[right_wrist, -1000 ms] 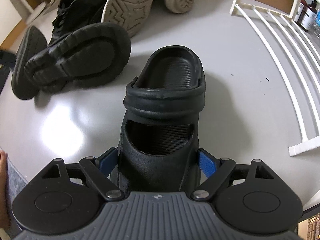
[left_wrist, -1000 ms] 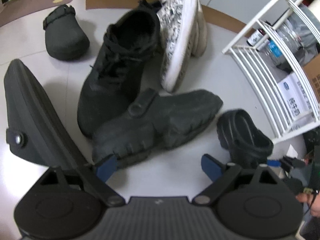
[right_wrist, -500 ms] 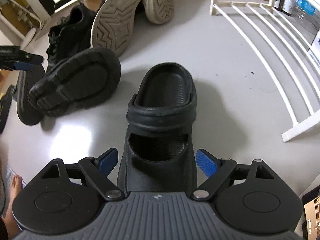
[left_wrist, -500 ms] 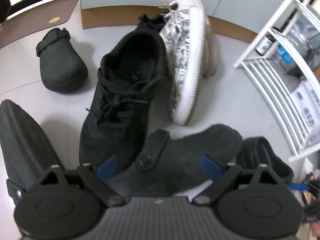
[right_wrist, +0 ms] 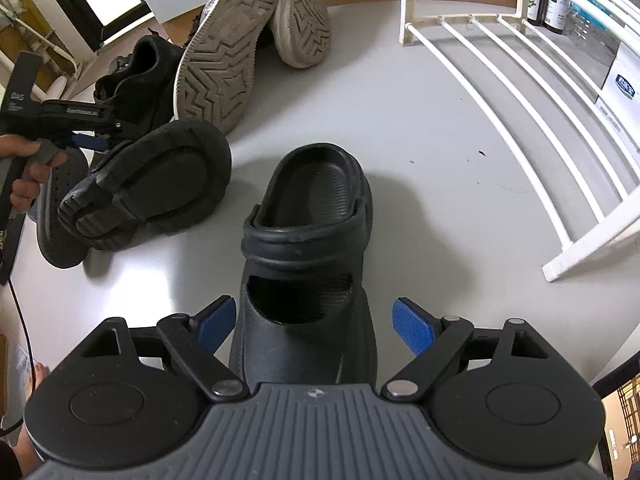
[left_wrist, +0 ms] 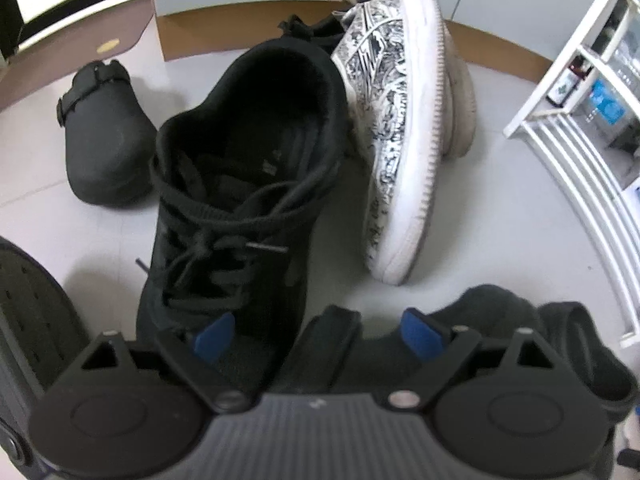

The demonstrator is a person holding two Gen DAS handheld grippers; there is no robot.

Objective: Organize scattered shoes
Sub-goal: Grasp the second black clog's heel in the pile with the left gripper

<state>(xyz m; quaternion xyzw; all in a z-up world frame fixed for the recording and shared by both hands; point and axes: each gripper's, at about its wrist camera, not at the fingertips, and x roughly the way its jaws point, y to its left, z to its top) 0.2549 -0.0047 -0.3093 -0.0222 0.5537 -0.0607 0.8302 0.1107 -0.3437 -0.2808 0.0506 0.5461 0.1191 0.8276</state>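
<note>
In the left wrist view my left gripper [left_wrist: 316,334] is open, low over a dark clog [left_wrist: 488,320] lying on its side. That clog's strap [left_wrist: 332,332] sits between the blue pads, untouched. Just beyond are a black lace-up sneaker [left_wrist: 240,184] and a white patterned sneaker [left_wrist: 400,140] tipped on its edge. In the right wrist view my right gripper [right_wrist: 314,324] is open astride the toe of an upright black clog [right_wrist: 312,216]. There is a gap at each pad. The tipped clog [right_wrist: 160,184] shows its sole at the left, with the left gripper [right_wrist: 86,142] above it.
A white wire rack [right_wrist: 520,120] with bottles and boxes lines the right side. Another black clog [left_wrist: 100,140] stands at the back left, and a grey perforated clog [left_wrist: 32,320] lies at the near left. A brown skirting board [left_wrist: 192,36] runs behind the shoes. A hand [right_wrist: 24,160] holds the left gripper.
My left gripper has moved forward and down over the tipped clog, so its strap now lies between the fingers. My right gripper has lifted and rolled slightly; the upright clog stays on the floor.
</note>
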